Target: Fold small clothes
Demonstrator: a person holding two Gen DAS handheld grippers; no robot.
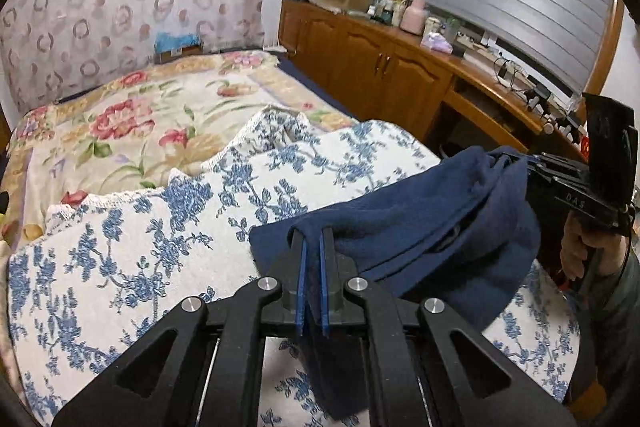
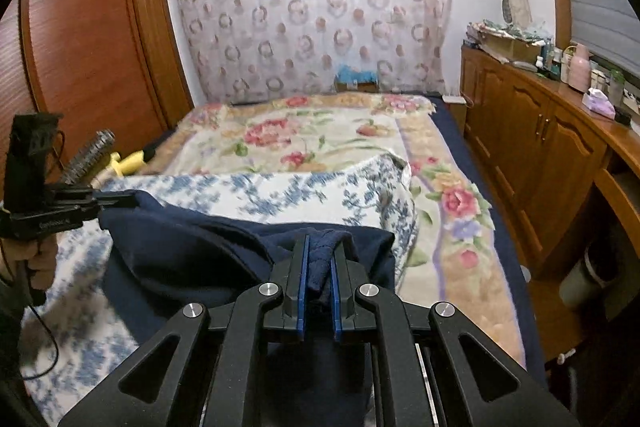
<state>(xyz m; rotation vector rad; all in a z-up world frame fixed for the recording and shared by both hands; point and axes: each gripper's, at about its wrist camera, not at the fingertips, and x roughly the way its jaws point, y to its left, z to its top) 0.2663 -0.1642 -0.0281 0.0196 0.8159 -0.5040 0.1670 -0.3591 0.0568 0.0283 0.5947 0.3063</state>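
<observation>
You're pinching the navy garment point(image 1: 420, 227) w/ both claws: left gripper point(image 1: 314, 239) clamping its 9 o'clock edge, right gripper point(image 2: 320, 251) its 3 o'clock edge, over the blue-floral blanket point(image 1: 140, 267).

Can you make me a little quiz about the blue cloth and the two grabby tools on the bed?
1. True or false: the navy garment lies flat and untouched on the blue-flowered blanket.
2. Which grips the garment? A) only the left gripper B) only the right gripper C) both
3. Fill in: along the side of the bed stands a wooden ____ with bottles and boxes on top.

Key
1. False. It is lifted and stretched between the two grippers.
2. C. Cloth sits pinched between the fingers of each one.
3. Cabinet.
</observation>
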